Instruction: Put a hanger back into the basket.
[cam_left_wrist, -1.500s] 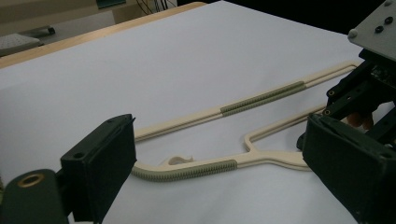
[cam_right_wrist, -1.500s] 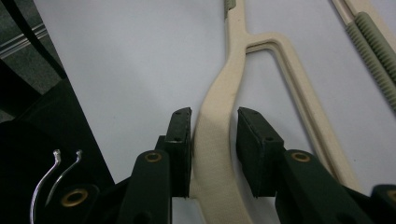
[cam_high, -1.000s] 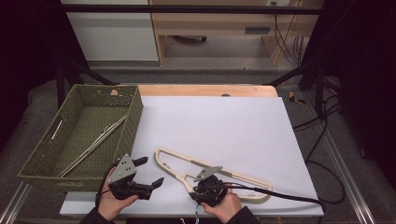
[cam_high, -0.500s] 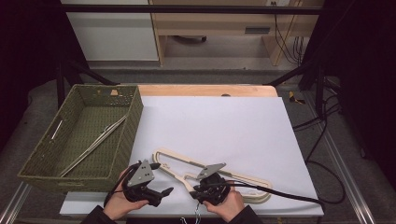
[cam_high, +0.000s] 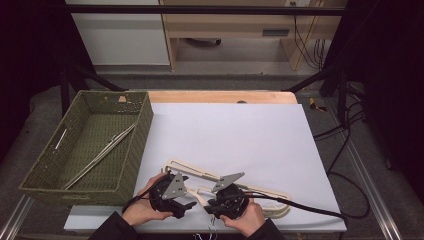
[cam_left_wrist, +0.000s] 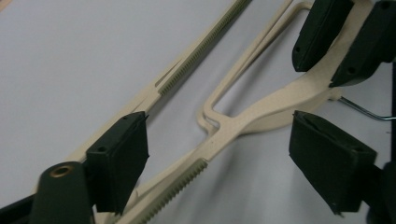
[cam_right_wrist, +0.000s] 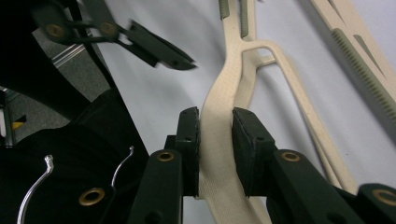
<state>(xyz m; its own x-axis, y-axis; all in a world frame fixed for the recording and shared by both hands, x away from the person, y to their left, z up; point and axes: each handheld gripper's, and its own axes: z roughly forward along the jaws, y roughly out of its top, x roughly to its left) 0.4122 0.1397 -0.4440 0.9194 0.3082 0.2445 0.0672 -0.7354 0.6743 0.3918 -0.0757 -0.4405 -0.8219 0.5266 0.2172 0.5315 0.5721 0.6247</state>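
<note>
The right gripper (cam_right_wrist: 215, 140) squeezes the cream hanger (cam_right_wrist: 219, 154). The left gripper (cam_left_wrist: 217, 154) stands wide, just been closing around the hanger's arm, not touching.

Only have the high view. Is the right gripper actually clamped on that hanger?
Observer: Yes. The right gripper has both pads pressed on the cream hanger at its neck.
Operator: And the left?
Observer: The left gripper is open. Its jaws have just been closing with the hanger's arm between them, but there are gaps at both pads.
Operator: Where's the hook?
Observer: The wire hook sticks out of the neck beside the right gripper's jaws.
</note>
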